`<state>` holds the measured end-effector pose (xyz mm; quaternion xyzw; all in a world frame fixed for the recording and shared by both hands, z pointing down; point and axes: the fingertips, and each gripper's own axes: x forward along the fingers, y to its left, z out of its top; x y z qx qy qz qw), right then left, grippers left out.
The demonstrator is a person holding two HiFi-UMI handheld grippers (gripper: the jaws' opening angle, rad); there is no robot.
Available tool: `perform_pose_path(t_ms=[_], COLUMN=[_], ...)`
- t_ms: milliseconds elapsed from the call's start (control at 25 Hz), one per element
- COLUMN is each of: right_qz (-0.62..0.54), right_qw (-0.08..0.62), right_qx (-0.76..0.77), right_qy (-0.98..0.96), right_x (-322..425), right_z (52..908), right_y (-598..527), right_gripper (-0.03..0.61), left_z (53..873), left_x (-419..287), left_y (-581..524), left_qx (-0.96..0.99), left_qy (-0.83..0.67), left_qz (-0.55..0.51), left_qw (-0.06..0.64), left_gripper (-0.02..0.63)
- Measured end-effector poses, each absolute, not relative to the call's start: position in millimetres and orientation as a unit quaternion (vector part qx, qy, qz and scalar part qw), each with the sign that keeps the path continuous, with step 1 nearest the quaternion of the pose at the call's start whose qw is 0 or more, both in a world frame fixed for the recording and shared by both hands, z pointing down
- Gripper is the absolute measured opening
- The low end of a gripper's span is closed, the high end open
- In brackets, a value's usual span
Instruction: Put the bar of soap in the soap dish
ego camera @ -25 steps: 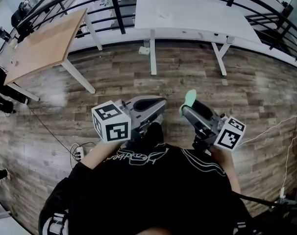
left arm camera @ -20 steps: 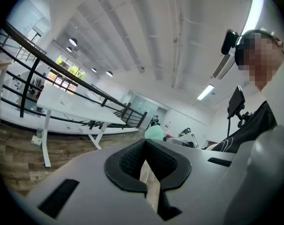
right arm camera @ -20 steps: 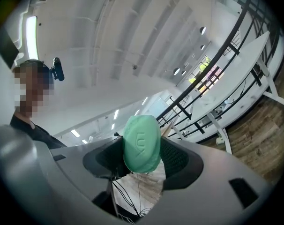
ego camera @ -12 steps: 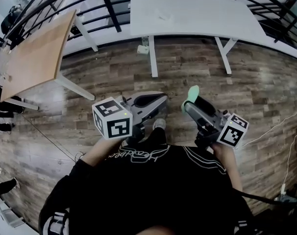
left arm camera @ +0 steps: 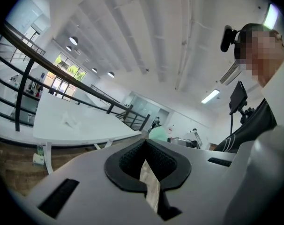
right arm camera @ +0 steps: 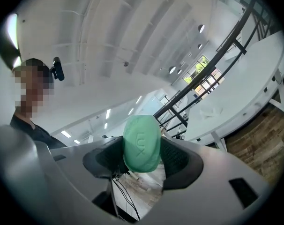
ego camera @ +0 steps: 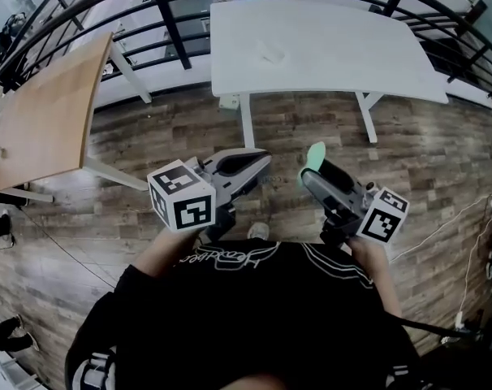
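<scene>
Right tongs (ego camera: 312, 173) are clenching the green soap bar (right arm camera: 141, 143), which is sticking out past their tips; left tongs (ego camera: 258, 159), just beside, are pressing together on nothing.

You have open floor (ego camera: 311, 120) ahead of your left gripper (ego camera: 261, 158) and right gripper (ego camera: 310, 179) as far as the white table (ego camera: 327, 47), whose legs (ego camera: 246, 124) stand ahead, with the wooden table (ego camera: 43, 112) well off to the left gripper's left and a railing (ego camera: 171, 23) beyond both.
</scene>
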<state>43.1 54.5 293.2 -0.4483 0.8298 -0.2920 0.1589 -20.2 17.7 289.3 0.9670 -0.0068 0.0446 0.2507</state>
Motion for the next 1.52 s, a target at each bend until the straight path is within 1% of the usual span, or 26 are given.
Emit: perform_pose_path(t_ms=[160,360,760,1080,1320,1520], right_qz=[-0.29,-0.284,-0.277,-0.279,-0.28,-0.286], right_qw=[0.15,0.14,0.133,0.142,0.136,0.135], right_qx=[-0.454,-0.457,-0.456,-0.441,-0.436,-0.428], right_qy=[0.829,0.832,0.835,0.841,0.845,0.847], right_x=[46.9,50.5,53.4,61.5,84.6,101.1], right_z=[287.5,285.5,282.5,291.2,295.9,303.1], right_y=[15.2,-8.0,-19.3,-30.5,-59.7,-96.2], right_gripper=[0.227,0.227,0.227,0.227,0.227,0.227], left_z=[287.5,286.8,283.3,286.8,285.3,296.4], left_x=[-20.3,-16.7,-14.4,-5.2,16.0,34.2], left_y=[-25.3,-47.8,-58.6,-66.8,-91.1,-119.2], left_qx=[0.966,0.967,0.969,0.971,0.972,0.968], left_qy=[-0.011,-0.009,-0.011,-0.027,-0.036,-0.046], left_qz=[0.04,0.033,0.03,0.033,0.034,0.049], left_qw=[0.256,0.254,0.244,0.234,0.23,0.242], left_gripper=[0.008,0.008,0.008,0.008,0.008,0.008])
